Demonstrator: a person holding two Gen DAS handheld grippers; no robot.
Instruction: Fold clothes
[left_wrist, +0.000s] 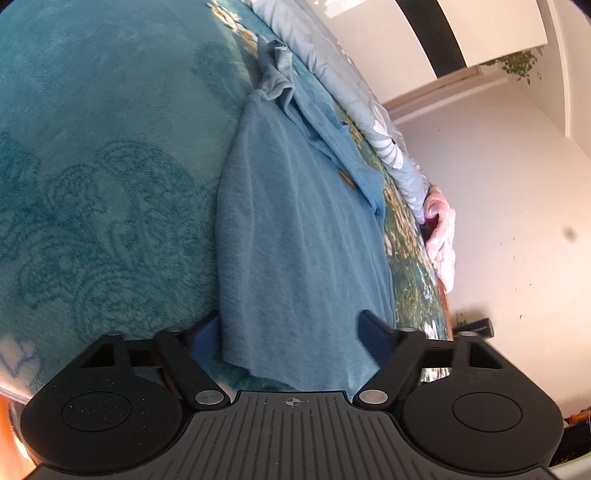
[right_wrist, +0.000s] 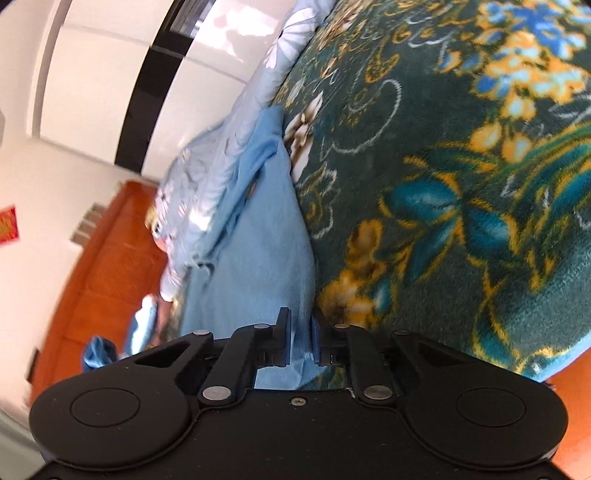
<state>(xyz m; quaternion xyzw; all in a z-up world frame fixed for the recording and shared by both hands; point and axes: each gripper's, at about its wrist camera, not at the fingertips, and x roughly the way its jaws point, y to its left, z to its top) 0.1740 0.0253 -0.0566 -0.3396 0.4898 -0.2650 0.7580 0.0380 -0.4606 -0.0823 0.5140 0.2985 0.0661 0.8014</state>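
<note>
A blue fleece garment (left_wrist: 295, 229) lies spread along the teal blanket (left_wrist: 92, 147) on the bed, its collar end far away. My left gripper (left_wrist: 291, 332) is open, its two fingers either side of the garment's near corner, which lies between them. In the right wrist view the same garment (right_wrist: 255, 236) looks light blue and runs away from me. My right gripper (right_wrist: 299, 332) is shut on the garment's near edge, with cloth pinched between the fingers.
A dark green floral blanket (right_wrist: 461, 166) covers the bed to the right. A pale blue flowered quilt (left_wrist: 373, 107) lies along the far edge, with a pink cloth (left_wrist: 443, 236) beside it. Orange wooden floor (right_wrist: 99, 266) and white walls lie beyond.
</note>
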